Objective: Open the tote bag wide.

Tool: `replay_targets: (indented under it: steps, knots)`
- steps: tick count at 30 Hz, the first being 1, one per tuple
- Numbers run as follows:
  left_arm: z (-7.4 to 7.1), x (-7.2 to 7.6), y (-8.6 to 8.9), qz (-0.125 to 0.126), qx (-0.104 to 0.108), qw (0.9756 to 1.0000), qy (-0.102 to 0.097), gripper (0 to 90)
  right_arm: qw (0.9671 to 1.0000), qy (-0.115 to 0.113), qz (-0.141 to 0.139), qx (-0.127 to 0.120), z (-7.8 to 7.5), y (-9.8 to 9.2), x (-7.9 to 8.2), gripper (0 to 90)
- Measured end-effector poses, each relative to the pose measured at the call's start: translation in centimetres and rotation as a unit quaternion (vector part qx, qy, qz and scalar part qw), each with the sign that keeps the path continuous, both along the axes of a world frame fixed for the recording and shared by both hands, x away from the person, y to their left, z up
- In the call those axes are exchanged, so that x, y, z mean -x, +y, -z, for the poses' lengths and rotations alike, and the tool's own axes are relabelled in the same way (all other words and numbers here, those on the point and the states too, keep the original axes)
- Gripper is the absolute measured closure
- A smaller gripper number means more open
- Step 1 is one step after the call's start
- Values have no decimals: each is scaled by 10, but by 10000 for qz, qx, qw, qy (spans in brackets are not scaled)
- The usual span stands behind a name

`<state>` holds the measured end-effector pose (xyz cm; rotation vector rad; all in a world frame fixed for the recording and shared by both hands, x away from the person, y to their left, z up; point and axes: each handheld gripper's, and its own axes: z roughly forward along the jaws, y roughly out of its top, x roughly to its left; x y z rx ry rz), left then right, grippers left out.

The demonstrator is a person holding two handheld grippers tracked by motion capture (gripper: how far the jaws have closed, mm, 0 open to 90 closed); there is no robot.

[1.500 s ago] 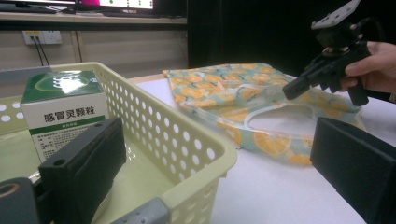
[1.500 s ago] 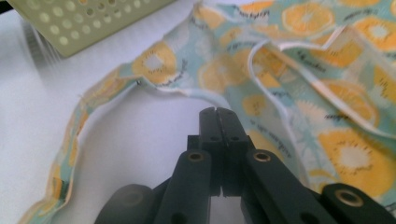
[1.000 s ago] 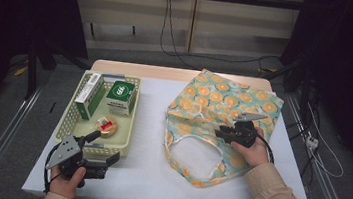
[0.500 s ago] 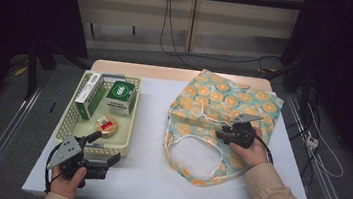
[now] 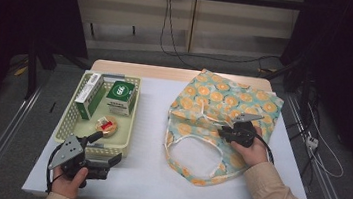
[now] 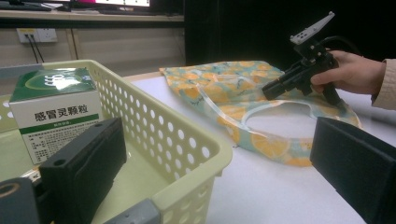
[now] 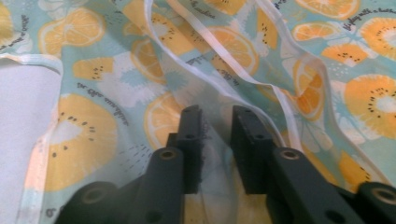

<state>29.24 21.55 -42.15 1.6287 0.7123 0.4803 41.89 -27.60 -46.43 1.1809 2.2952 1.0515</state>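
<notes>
A cloth bag [image 5: 224,105] printed with orange slices lies flat on the right half of the white table [image 5: 145,176]. My right gripper [image 5: 223,133] rests low on the bag near its handle opening. Its jaws [image 7: 217,112] have just been closing and stand a narrow gap apart, open, with a raised fold of the bag's cloth [image 7: 217,144] between them. My left gripper [image 5: 109,162] sits at the near corner of a pale yellow basket [image 5: 134,120], open wide. One jaw is inside the basket, the other outside over the table.
In the basket stand a green and white medicine box [image 5: 120,95] and a longer green and white box [image 5: 88,94], with a small round red item [image 5: 107,125] near the front. Cables hang behind the table's far edge.
The right gripper's jaws look slightly closer together on the bag. Both hands stay where they were.
</notes>
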Motion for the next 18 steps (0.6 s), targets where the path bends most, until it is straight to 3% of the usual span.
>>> replay_targets:
  steps: [6, 11, 15, 18]
  knots:
    - [0, 0, 0, 9, -7, 10000, 7, 35, 10000, -27, 70, 42, 0, -1, -2, 881]
    - [1, 0, -1, 3, 14, 10000, 22, 35, 9999, -34, 93, 76, 0, 1, -2, 900]
    - [0, -1, 0, -5, -6, 10000, -7, 35, 9998, 46, 174, 9, -1, 1, -2, 900]
    - [1, -1, 1, -25, 16, 10000, 25, 35, 9998, 205, 48, 63, -6, 5, 0, 900]
